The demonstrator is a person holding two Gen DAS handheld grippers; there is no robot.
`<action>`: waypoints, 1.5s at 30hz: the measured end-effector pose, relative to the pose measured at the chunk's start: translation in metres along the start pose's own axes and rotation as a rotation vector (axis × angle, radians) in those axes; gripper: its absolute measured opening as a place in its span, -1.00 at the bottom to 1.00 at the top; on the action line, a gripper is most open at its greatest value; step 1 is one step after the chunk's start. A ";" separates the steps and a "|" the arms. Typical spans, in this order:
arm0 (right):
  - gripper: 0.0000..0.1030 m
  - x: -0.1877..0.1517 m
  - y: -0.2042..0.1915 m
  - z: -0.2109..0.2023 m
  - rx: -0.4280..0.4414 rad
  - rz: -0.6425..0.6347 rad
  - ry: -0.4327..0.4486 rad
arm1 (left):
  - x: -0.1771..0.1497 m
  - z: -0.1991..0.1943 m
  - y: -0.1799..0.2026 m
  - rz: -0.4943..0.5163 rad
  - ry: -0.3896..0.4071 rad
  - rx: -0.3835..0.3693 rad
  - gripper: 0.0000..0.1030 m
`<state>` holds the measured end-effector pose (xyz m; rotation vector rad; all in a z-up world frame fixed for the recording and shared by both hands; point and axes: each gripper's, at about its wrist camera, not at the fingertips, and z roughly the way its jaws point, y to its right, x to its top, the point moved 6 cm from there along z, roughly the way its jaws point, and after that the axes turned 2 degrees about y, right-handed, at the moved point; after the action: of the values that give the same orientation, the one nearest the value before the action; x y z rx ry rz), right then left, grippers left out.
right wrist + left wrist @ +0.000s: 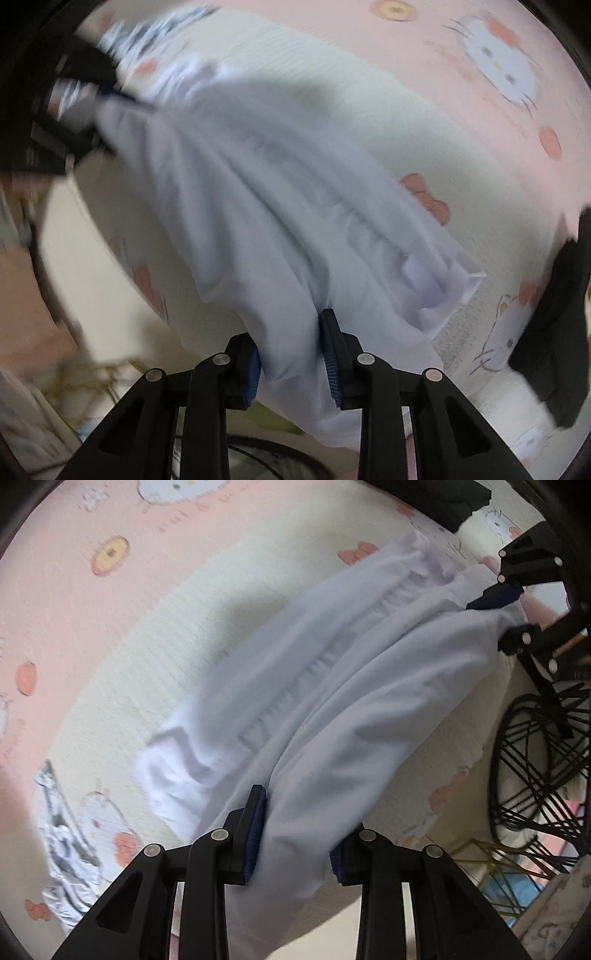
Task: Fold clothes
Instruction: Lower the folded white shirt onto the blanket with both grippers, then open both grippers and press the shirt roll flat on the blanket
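Both tongs were clamped on a pale garment (332, 686): the left tongs (295, 834) pinched one bunched end between their blue pads, and the right tongs (291, 358) pinched the other, so the cloth hung stretched between them above a cartoon-print sheet (110, 627). It sagged in loose lengthwise folds, with a gathered band along one side, and both views were blurred as if mid-swing. To do this step well, by my judgement, the two grips should be kept level and evenly taut so the wrinkles drop out, then the cloth lowered flat onto the sheet without either end slipping. A dark garment (554, 332) and a patterned one (62, 849) lay off to the sides. No brand, label or readable writing showed; the sheet bore only cat faces and bows.
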<state>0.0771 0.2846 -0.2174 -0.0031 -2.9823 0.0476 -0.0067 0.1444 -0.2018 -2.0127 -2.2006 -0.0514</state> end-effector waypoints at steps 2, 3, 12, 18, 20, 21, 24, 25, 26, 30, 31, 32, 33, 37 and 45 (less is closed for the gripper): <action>-0.45 0.003 0.009 -0.006 -0.001 0.037 0.028 | 0.002 -0.008 -0.002 -0.009 0.019 0.003 -0.47; -0.45 0.004 0.012 -0.009 -0.004 0.051 0.042 | 0.003 -0.011 -0.003 -0.017 0.027 0.002 -0.46; -0.45 0.013 0.009 -0.006 -0.031 0.122 0.082 | 0.003 -0.010 -0.051 -0.106 0.056 -0.028 -0.43; -0.45 0.051 0.029 -0.002 -0.057 0.128 0.083 | 0.027 0.005 -0.072 -0.191 0.072 -0.053 -0.43; -0.44 0.054 0.032 -0.006 -0.045 0.142 0.091 | 0.032 0.010 -0.078 -0.220 0.074 -0.058 -0.43; -0.40 0.054 0.035 -0.009 -0.034 0.152 0.101 | 0.034 0.013 -0.080 -0.232 0.073 -0.058 -0.43; -0.12 0.052 0.036 -0.012 -0.010 0.170 0.159 | 0.035 0.016 -0.077 -0.221 0.074 -0.050 -0.43; 0.01 0.050 0.037 -0.016 -0.001 0.173 0.179 | 0.035 0.015 -0.074 -0.199 0.079 -0.035 -0.43; 0.07 0.046 0.039 -0.020 0.004 0.175 0.195 | 0.035 0.014 -0.071 -0.177 0.086 -0.021 -0.43; 0.16 0.025 0.050 -0.030 -0.012 0.199 0.250 | 0.032 0.015 -0.065 -0.158 0.100 0.002 -0.43; 0.16 0.021 0.053 -0.033 -0.016 0.208 0.262 | 0.031 0.016 -0.064 -0.158 0.097 -0.002 -0.43; 0.16 0.018 0.055 -0.037 -0.014 0.216 0.270 | 0.031 0.016 -0.064 -0.160 0.095 -0.006 -0.43; 0.16 0.013 0.056 -0.038 -0.009 0.224 0.275 | 0.031 0.017 -0.064 -0.166 0.094 -0.011 -0.43; 0.16 -0.008 0.057 -0.041 0.007 0.246 0.294 | 0.030 0.020 -0.068 -0.202 0.094 -0.034 -0.43; 0.18 -0.023 0.045 -0.027 -0.037 0.211 0.318 | 0.027 0.019 -0.077 -0.277 0.107 -0.073 -0.43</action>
<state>0.1040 0.3307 -0.1957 -0.3010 -2.6526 0.0144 -0.0870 0.1660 -0.2110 -1.6802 -2.4215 -0.2699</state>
